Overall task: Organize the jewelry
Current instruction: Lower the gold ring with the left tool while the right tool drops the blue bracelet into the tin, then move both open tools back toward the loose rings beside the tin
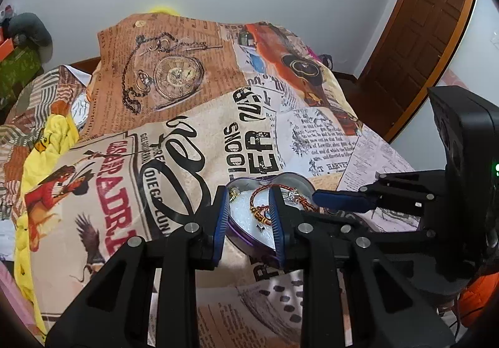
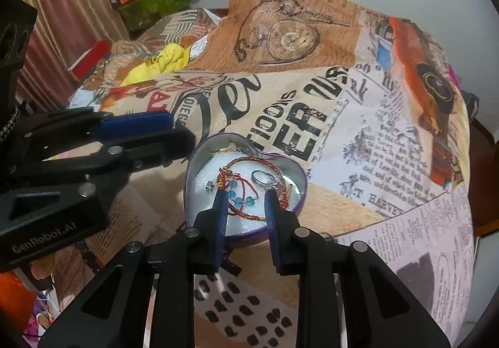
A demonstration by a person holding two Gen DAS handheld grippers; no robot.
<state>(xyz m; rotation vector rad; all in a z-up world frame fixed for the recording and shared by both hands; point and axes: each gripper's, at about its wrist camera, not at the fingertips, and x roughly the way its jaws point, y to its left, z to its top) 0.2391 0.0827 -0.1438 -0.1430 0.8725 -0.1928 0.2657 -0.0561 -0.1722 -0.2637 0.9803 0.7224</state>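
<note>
Both grippers point down at a heart-shaped tin that lies on the bed, on a quilt printed with old newspapers. The right gripper is half open, its tips low inside the tin, one on each side of a red bracelet with blue beads; I cannot tell if it touches it. The left gripper is also half open and empty, over the tin's near edge. A ring lies in the tin too.

Heart-shaped tin of bracelets and a ring on printed cloth, right gripper jaws apart above it.
</note>
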